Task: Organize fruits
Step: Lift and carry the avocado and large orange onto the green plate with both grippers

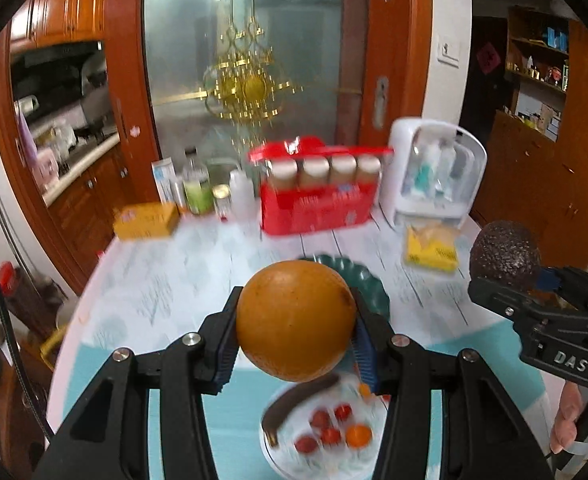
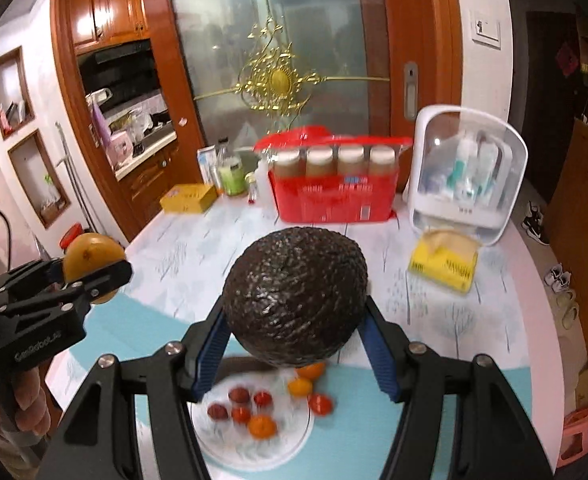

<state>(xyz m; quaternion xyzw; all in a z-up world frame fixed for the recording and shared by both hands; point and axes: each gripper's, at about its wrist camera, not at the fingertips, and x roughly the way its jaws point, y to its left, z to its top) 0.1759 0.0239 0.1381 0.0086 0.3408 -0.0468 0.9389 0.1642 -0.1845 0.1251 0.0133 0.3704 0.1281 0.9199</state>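
- Kitchen-side setting: a table (image 2: 197, 248) with a pale patterned cloth and a light blue mat stands before a frosted glass door (image 1: 245, 52) with gold ornament, framed in reddish wood.
- At the far edge of the table stand a red basket (image 2: 334, 200) holding four capped jars, a white case with a clear front (image 2: 470, 176), a green-labelled bottle (image 2: 231, 178) and a yellow box (image 2: 189, 197). A yellow packet (image 2: 444, 266) lies in front of the white case.
- Left gripper (image 1: 296, 320) is clamped on an orange (image 1: 296, 320), with the blue pads pressed against its two sides. The fruit is round, so no long axis can be read. It is held above the table, over the near edge of a dark green dish (image 1: 374, 292).
- Right gripper (image 2: 296, 308) is clamped on a dark, knobbly avocado (image 2: 296, 300), held above the table. Its rounded end faces the camera; the left wrist view shows it standing roughly upright above the fingers.
- Below both grippers a white plate (image 2: 285, 446) lies on the blue mat. It carries several small red fruits (image 2: 239, 414), small orange fruits (image 2: 261, 427) and a dark, curved banana (image 1: 289, 404) lying along its far left rim.
- One red fruit and two small orange ones lie at the plate's far right rim; whether they rest on it or just off it cannot be told.
- Both views are blurred.
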